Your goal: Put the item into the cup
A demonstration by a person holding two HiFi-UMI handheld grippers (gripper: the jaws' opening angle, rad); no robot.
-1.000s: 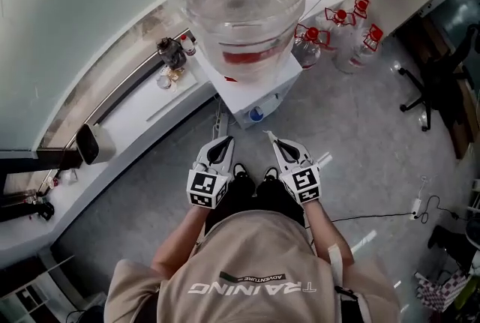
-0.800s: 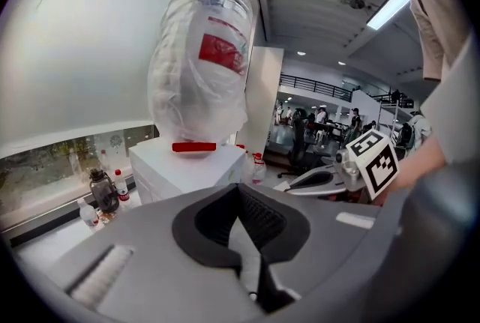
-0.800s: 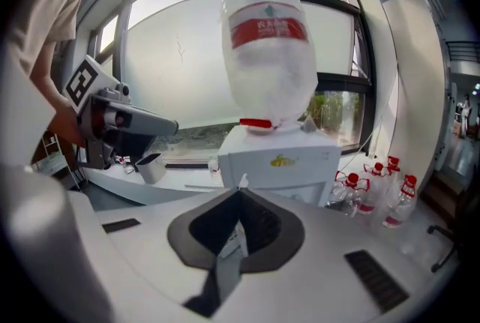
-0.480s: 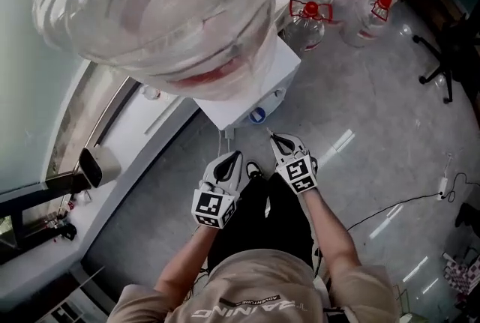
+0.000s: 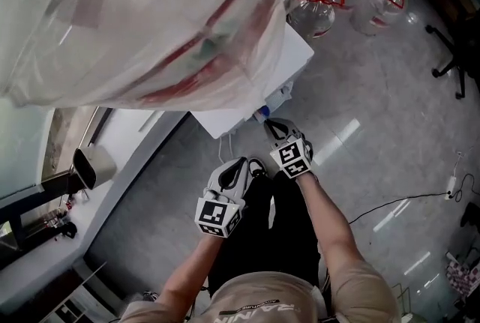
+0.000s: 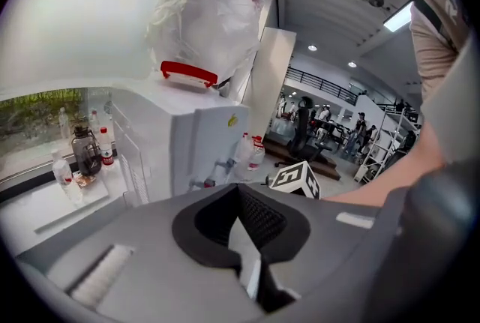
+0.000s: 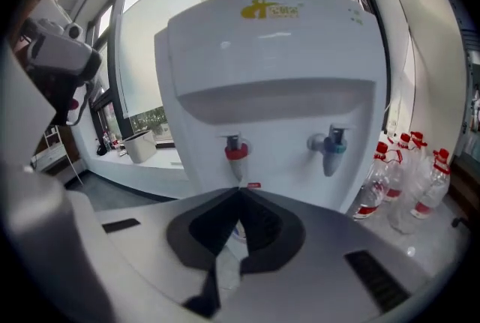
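Note:
A white water dispenser with a big clear bottle on top fills the upper head view. In the right gripper view its front is close ahead, with a red tap and a blue tap. My right gripper is shut and empty, its tip just before the dispenser's base, below the red tap. My left gripper is shut and empty too, lower and further back, aimed at the dispenser's side. I see no cup or loose item clearly.
Clear bottles with red caps stand on the floor right of the dispenser. A white ledge runs along the left with a pale bin and small bottles. An office chair and a floor cable are at right.
The view has closed in on the dispenser. My right gripper has moved forward to the dispenser's base, while the left has dropped back a little.

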